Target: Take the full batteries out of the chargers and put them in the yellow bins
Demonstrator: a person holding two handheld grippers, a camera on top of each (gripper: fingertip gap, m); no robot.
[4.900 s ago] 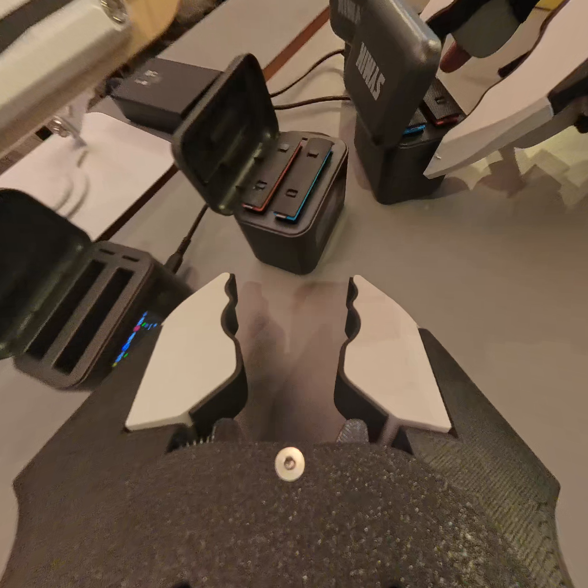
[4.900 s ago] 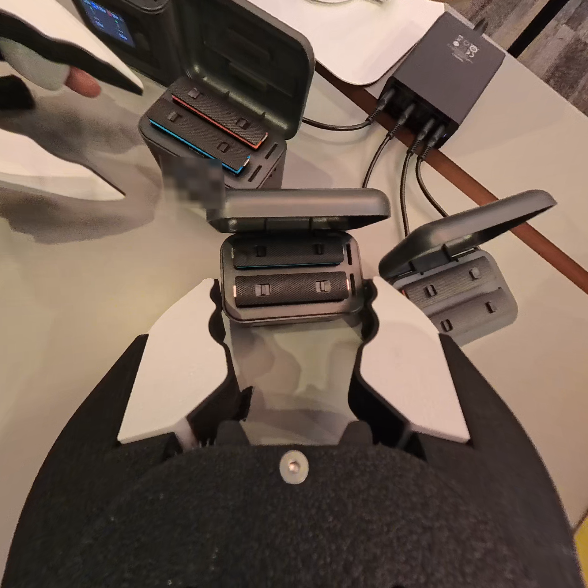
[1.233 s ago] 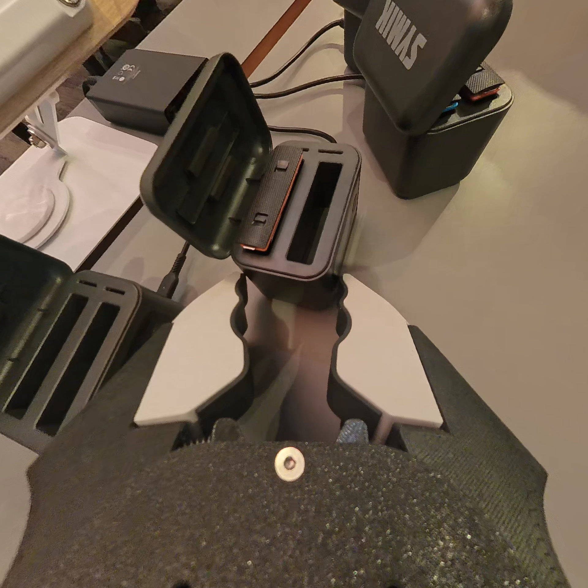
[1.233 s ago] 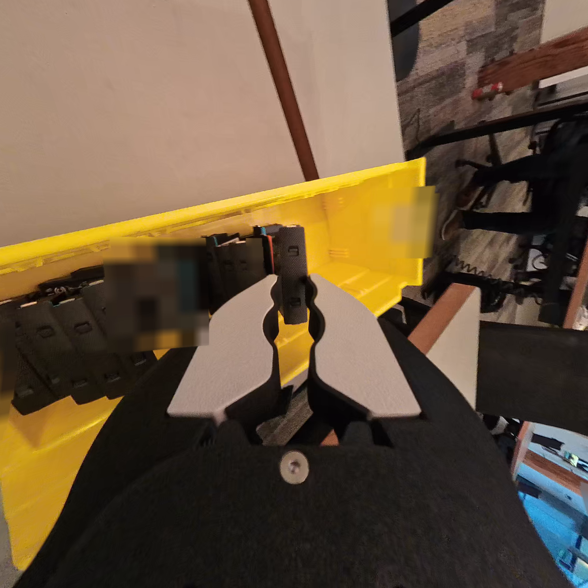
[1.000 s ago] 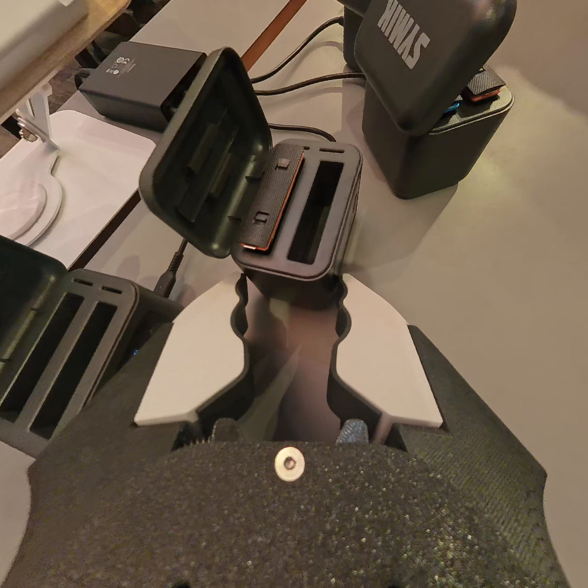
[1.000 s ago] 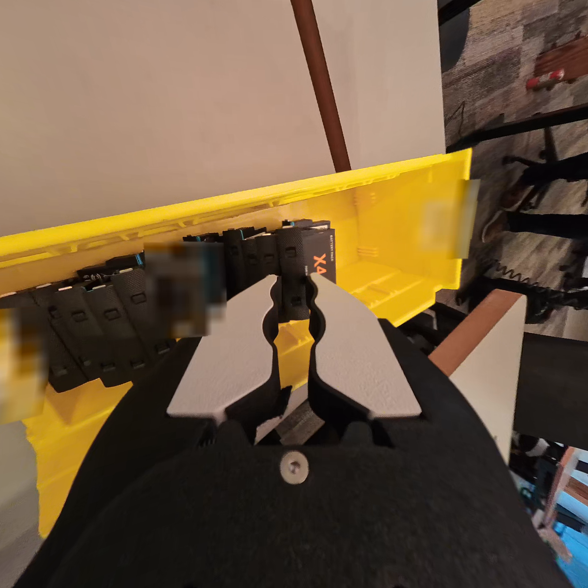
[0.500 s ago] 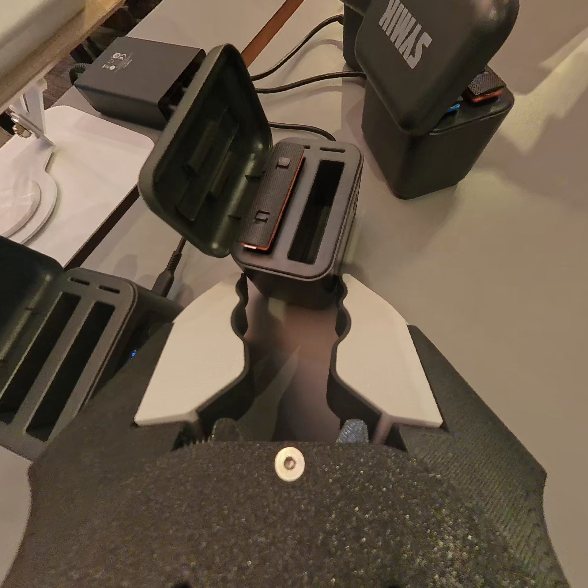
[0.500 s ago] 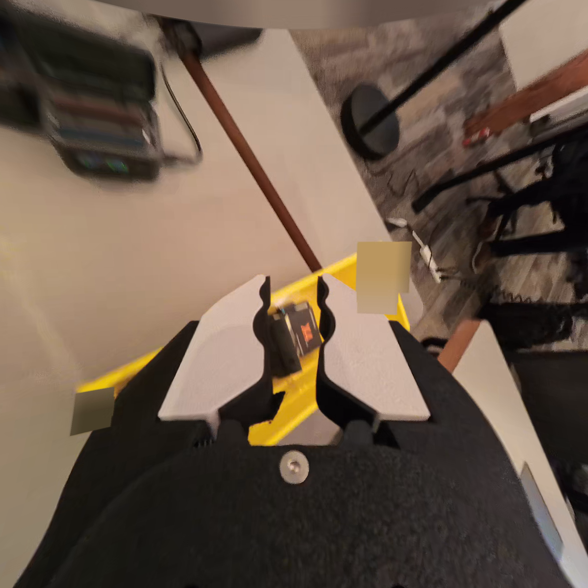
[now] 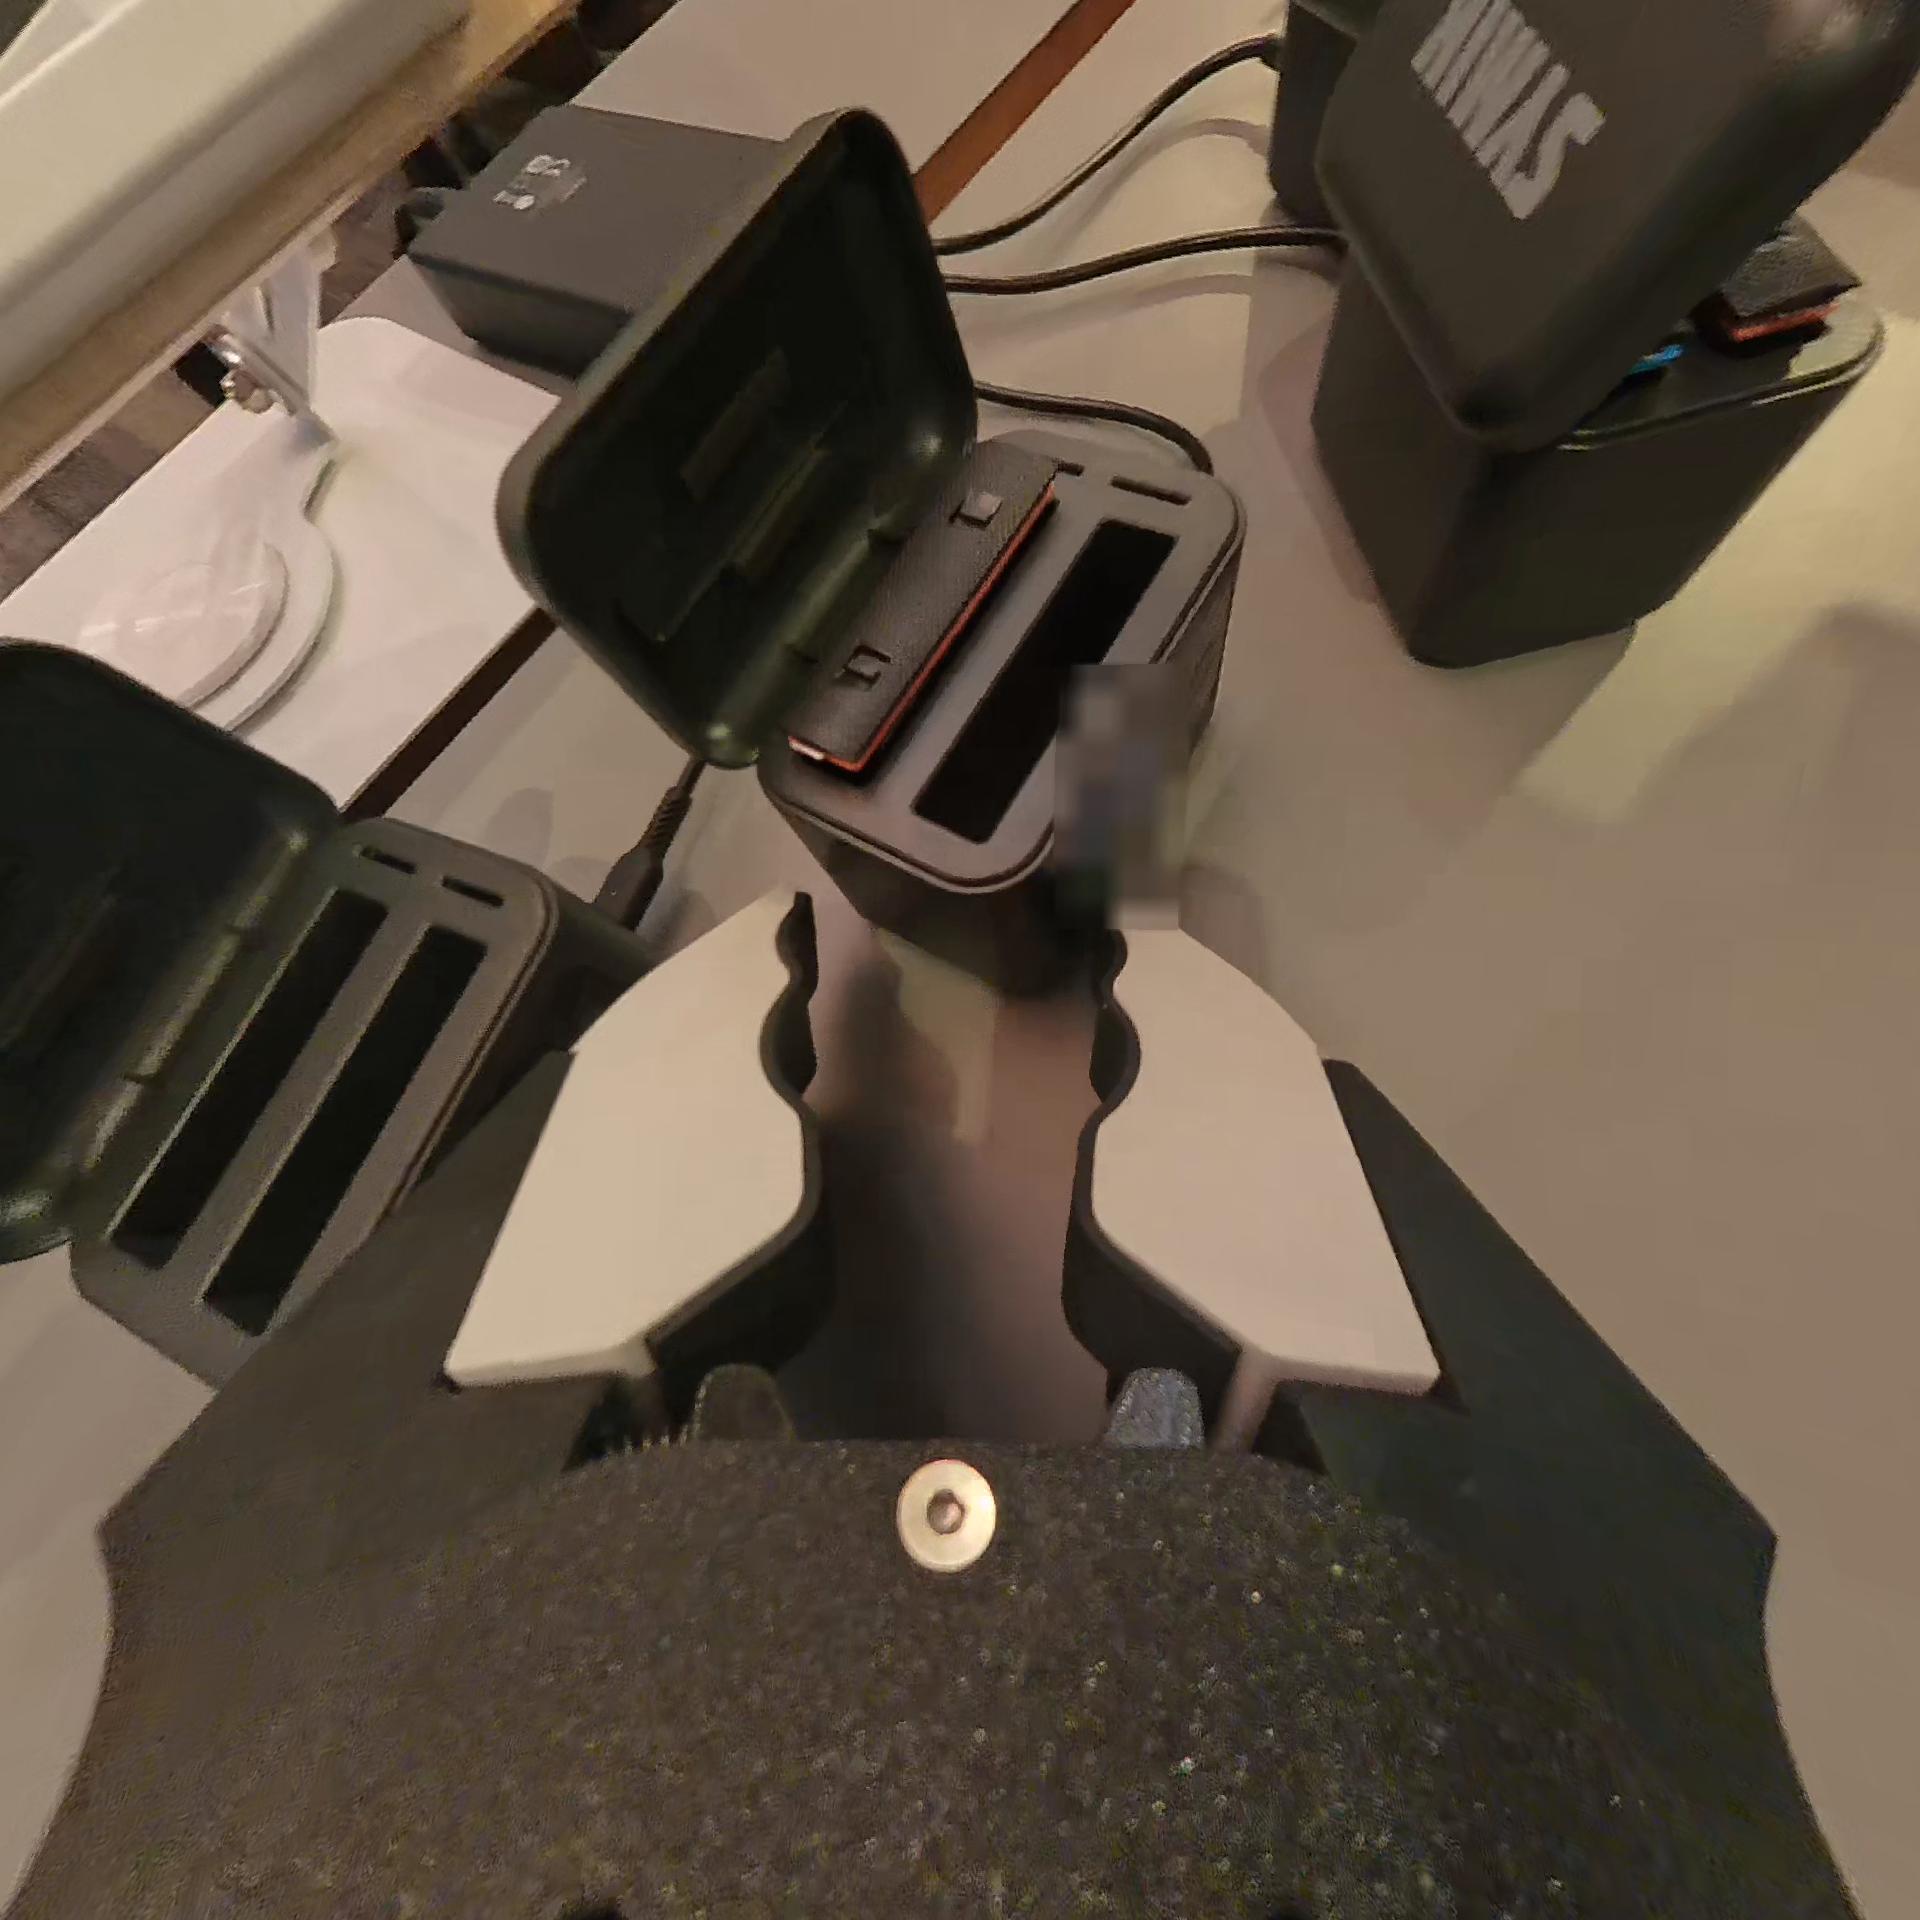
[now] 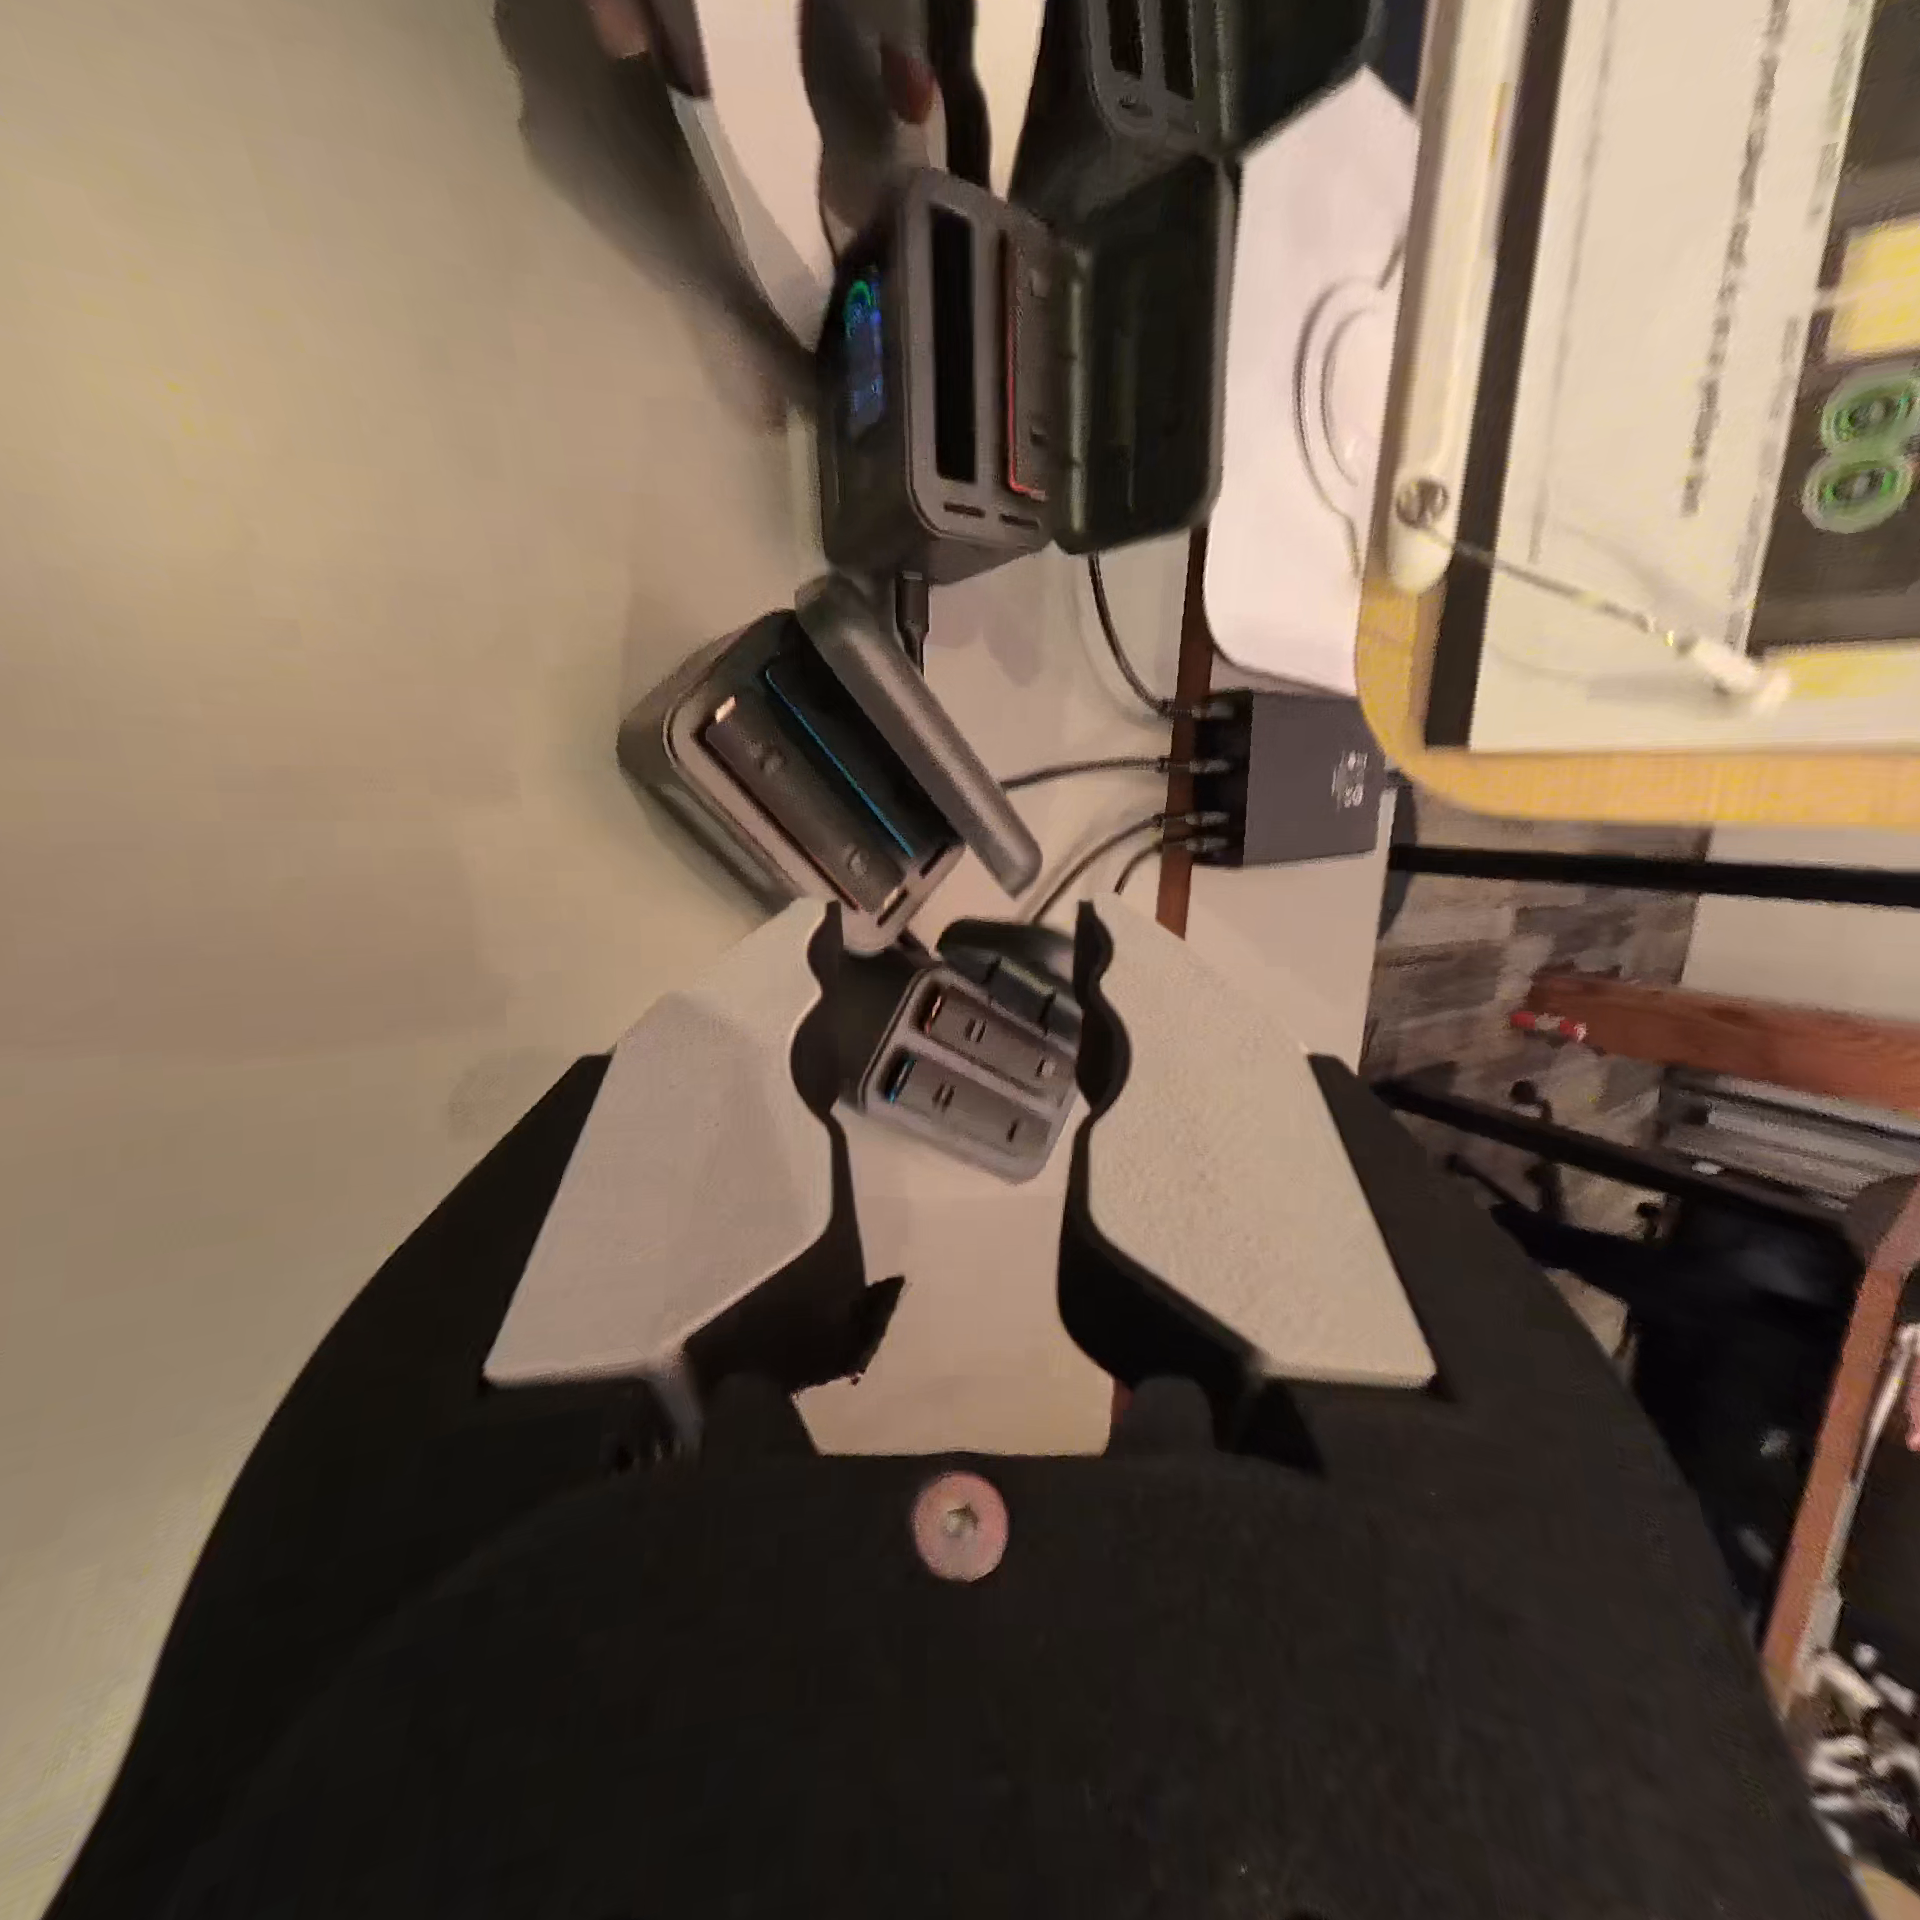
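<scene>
Pale tabletop [image 9: 1558,935] is spread beneath several black chargers. One red-edged battery [image 9: 925,623] is seated in the left slot of the middle charger [image 9: 1039,727], whose lid is raised and whose right slot is bare. Its base is straddled by the left gripper [image 9: 951,935], spread apart and grasping nothing. An emptied charger [image 9: 312,1091] is seen at left. The right gripper [image 10: 956,935], likewise parted and unloaded, is pointed at a two-battery charger [image 10: 966,1081].

Empty right hand-held gripper [image 10: 954,914], jaws apart, faces open chargers [image 10: 821,774].
</scene>
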